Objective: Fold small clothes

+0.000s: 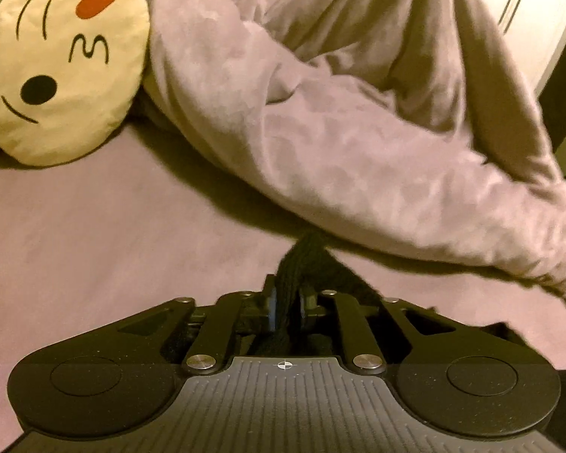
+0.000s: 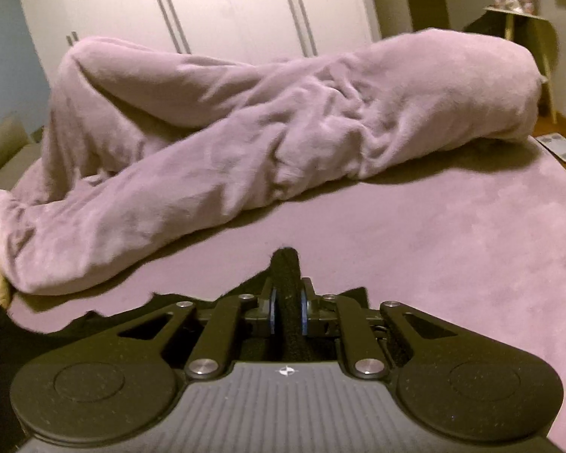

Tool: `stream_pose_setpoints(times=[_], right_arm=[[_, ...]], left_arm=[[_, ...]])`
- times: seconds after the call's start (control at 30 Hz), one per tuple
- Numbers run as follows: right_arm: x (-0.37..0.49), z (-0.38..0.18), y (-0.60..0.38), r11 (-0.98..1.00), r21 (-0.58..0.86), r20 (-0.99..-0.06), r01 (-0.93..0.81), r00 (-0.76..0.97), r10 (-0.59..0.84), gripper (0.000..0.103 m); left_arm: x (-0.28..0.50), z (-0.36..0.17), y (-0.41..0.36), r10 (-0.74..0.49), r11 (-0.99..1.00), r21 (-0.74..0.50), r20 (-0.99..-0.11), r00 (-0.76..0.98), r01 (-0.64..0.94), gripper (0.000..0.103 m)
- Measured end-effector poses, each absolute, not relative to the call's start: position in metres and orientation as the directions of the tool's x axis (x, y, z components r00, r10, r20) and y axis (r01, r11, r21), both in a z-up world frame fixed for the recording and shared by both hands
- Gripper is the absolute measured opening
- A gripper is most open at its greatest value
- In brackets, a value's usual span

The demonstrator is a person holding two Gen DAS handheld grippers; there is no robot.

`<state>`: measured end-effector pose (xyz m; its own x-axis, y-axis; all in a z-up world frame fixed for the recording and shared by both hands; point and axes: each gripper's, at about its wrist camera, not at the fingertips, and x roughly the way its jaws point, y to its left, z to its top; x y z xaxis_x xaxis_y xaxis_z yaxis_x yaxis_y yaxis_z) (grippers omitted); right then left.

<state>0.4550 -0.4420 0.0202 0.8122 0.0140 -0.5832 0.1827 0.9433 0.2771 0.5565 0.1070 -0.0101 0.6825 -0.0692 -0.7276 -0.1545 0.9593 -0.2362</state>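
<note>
Emoji pillow (image 1: 62, 60) left view only; wardrobe (image 2: 222, 7) right.

**Where things lie on the bed**

The bed sheet (image 1: 94, 226) carries everything. A rumpled blanket (image 2: 245, 143) lies heaped across its far side. At the blanket's left end, in the left wrist view, a round cushion (image 1: 64, 60) rests on the sheet, its edge tucked against the blanket. Behind the blanket stands a wardrobe (image 2: 226, 7). To the far right, beyond the bed, a small side table (image 2: 524, 26) holds what may be ornaments.
</note>
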Motion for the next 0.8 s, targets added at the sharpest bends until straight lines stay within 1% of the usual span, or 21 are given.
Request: stream_pose_setpoints(times=[0.03,0.07,0.1,0.13,0.17,0.2,0.27,0.33,0.43,0.57,0.6,0.63,0.7,0.77,0.8], right_arm=[[0.458,0.015,-0.442,0.942,0.265,-0.597,0.206,0.802,-0.008,0.013],[0.459,0.011,-0.442,0.941,0.253,-0.607,0.224,0.795,-0.026,0.015],[0.458,0.008,-0.443,0.938,0.249,-0.610,0.242,0.791,-0.042,0.019],[0.455,0.005,-0.445,0.930,0.265,-0.613,0.257,0.789,-0.043,0.020],[0.452,0.001,-0.449,0.918,0.308,-0.620,0.249,0.784,-0.005,0.023],[0.448,-0.003,-0.450,0.911,0.331,-0.631,0.245,0.776,0.021,0.025],[0.442,-0.012,-0.447,0.926,0.299,-0.667,0.229,0.745,0.031,0.027],[0.440,-0.019,-0.444,0.938,0.288,-0.692,0.194,0.720,0.064,0.029],[0.441,-0.023,-0.437,0.943,0.290,-0.697,0.165,0.712,0.090,0.030],[0.439,-0.010,-0.429,0.937,0.323,-0.645,0.130,0.755,0.118,0.048],[0.438,-0.006,-0.426,0.943,0.315,-0.633,0.109,0.764,0.123,0.050],[0.437,-0.003,-0.421,0.951,0.298,-0.628,0.079,0.767,0.132,0.050],[0.434,-0.002,-0.412,0.969,0.244,-0.637,0.028,0.758,0.139,0.056],[0.436,-0.007,-0.400,0.989,0.150,-0.679,0.001,0.727,0.103,0.056],[0.439,-0.013,-0.396,0.995,0.097,-0.701,0.001,0.710,0.067,0.055]], left_arm=[[0.558,-0.015,0.106,-0.055,0.963,-0.215,-0.744,0.666,-0.160,0.034],[0.560,-0.021,0.105,-0.049,0.967,-0.198,-0.764,0.644,-0.162,0.040],[0.560,-0.026,0.106,-0.049,0.967,-0.193,-0.779,0.625,-0.165,0.044],[0.556,-0.030,0.107,-0.064,0.966,-0.204,-0.784,0.618,-0.160,0.047],[0.553,-0.033,0.108,-0.075,0.966,-0.210,-0.786,0.614,-0.151,0.050],[0.549,-0.036,0.109,-0.082,0.969,-0.206,-0.793,0.604,-0.139,0.056],[0.543,-0.042,0.109,-0.102,0.972,-0.204,-0.808,0.581,-0.114,0.060],[0.539,-0.045,0.109,-0.124,0.973,-0.213,-0.815,0.566,-0.093,0.068],[0.540,-0.050,0.105,-0.143,0.970,-0.227,-0.824,0.548,-0.089,0.072],[0.543,-0.051,0.100,-0.159,0.966,-0.243,-0.823,0.545,-0.086,0.072],[0.543,-0.052,0.099,-0.156,0.968,-0.237,-0.823,0.546,-0.079,0.072],[0.543,-0.053,0.099,-0.155,0.970,-0.231,-0.823,0.546,-0.073,0.072],[0.541,-0.055,0.101,-0.164,0.969,-0.237,-0.822,0.545,-0.066,0.071],[0.540,-0.057,0.103,-0.167,0.967,-0.244,-0.824,0.541,-0.072,0.069],[0.540,-0.058,0.105,-0.173,0.965,-0.252,-0.826,0.537,-0.077,0.065]])
